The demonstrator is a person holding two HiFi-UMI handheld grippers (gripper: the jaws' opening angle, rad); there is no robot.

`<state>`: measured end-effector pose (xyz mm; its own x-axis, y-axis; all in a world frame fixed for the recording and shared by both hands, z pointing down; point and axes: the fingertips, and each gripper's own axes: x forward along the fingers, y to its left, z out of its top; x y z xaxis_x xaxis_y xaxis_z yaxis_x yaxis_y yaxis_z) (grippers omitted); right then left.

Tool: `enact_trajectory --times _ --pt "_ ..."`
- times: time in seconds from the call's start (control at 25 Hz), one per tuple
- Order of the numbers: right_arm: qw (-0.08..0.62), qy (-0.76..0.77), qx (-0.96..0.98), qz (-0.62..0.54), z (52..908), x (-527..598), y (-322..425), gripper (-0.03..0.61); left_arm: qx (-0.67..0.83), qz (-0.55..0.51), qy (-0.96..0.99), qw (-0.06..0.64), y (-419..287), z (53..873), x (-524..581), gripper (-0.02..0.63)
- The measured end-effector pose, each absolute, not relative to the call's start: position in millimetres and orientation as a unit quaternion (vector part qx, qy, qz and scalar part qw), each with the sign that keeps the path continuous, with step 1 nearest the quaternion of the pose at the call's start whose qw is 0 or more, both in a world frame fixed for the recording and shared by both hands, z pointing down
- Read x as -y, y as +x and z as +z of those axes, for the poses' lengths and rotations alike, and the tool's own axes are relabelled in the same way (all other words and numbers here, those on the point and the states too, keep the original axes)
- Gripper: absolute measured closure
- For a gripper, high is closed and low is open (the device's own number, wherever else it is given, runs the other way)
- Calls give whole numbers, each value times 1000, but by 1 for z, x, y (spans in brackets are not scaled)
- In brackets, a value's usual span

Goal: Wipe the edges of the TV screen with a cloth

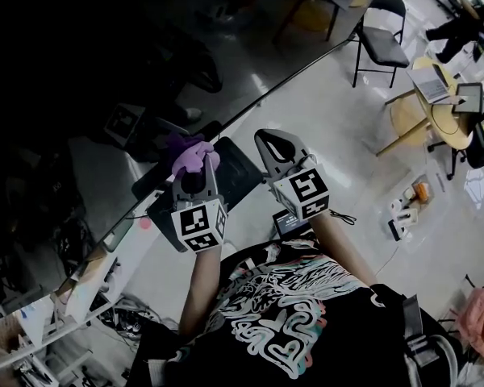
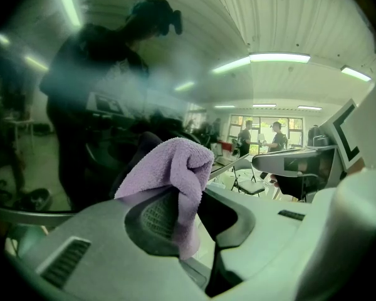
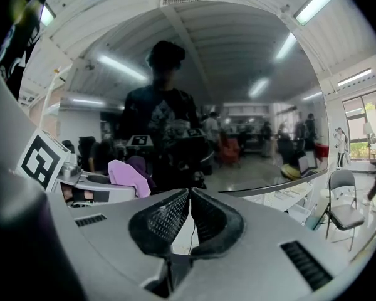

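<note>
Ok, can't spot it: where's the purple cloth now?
The purple cloth is in the left claw, centre-left in head view, at the edge of the TV screen.

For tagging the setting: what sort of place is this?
Likely an open office or lab workspace: a large TV screen, a folding chair, a round table with a laptop, and a strip light overhead.

A pale floor [image 1: 323,111] carries a black chair [image 1: 383,47] and a round wooden table [image 1: 436,126].
</note>
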<state>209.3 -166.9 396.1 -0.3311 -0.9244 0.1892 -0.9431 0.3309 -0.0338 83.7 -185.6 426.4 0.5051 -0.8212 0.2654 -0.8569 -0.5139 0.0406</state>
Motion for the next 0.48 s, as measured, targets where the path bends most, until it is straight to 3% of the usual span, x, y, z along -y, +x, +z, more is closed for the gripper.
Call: enact_trajectory --times 0.48 --pt "64 572 815 68 398 163 228 545 501 99 855 89 88 427 187 528"
